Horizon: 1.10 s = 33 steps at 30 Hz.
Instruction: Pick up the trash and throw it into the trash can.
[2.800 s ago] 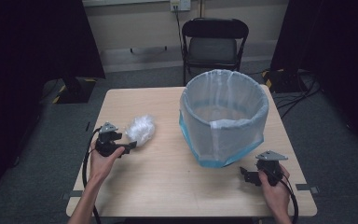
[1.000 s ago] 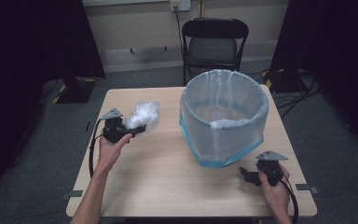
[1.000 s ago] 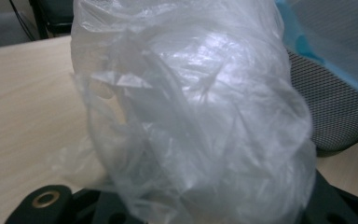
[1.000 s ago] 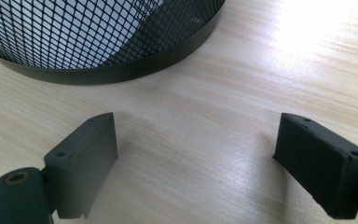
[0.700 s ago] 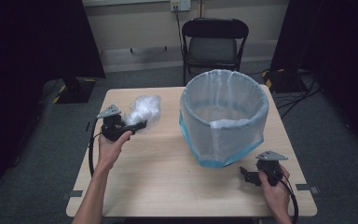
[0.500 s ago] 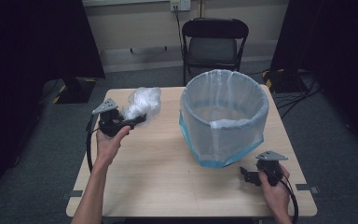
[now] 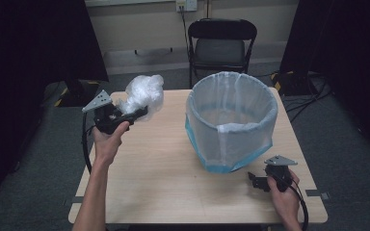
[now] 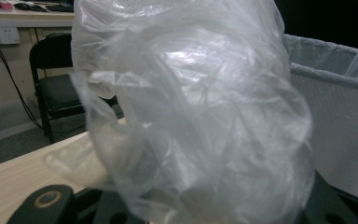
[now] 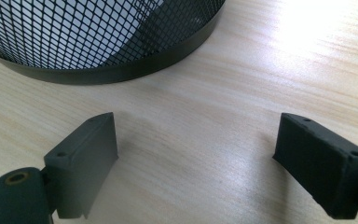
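Observation:
A crumpled clear plastic bag hangs in the air over the table's far left corner, with my left gripper shut on its lower part. In the left gripper view the plastic bag covers the jaws. A mesh bin lined with a pale blue bag stands on the right half of the wooden table. My right gripper rests on the table near the front right corner, just in front of the bin. Its fingers stand wide open over bare wood, with the bin's black mesh base beyond them.
A black folding chair stands behind the table's far edge. Cables lie on the floor at the back right. Dark curtains close both sides of the room.
My left gripper has lifted the plastic bag off the table and carried it up and toward the far side. The right gripper has stayed where it was.

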Each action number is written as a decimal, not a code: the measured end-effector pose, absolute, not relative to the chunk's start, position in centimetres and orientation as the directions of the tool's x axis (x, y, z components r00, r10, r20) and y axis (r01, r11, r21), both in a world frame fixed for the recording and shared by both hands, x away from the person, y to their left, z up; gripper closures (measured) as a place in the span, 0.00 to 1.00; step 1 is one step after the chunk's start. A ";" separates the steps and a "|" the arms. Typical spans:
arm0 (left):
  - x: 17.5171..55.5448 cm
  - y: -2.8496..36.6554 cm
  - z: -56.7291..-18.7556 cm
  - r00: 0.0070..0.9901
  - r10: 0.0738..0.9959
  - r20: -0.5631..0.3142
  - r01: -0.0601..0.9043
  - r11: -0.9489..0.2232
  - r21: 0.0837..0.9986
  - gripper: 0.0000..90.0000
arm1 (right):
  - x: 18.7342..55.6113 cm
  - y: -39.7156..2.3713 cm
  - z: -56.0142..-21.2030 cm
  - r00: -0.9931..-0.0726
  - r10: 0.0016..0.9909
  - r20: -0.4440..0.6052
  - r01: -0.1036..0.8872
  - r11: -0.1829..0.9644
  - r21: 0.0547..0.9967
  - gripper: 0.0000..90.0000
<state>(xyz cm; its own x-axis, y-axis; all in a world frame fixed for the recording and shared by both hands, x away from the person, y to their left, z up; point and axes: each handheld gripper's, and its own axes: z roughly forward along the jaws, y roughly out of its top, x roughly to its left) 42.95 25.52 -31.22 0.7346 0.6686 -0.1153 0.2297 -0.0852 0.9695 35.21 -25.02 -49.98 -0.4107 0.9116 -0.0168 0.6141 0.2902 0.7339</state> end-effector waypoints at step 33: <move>43.1 14.8 -24.0 0.877 0.476 -0.072 0.122 -0.076 0.990 0.70 | 35.2 -25.0 -50.0 -0.411 0.912 -0.017 0.614 0.291 0.734 0.14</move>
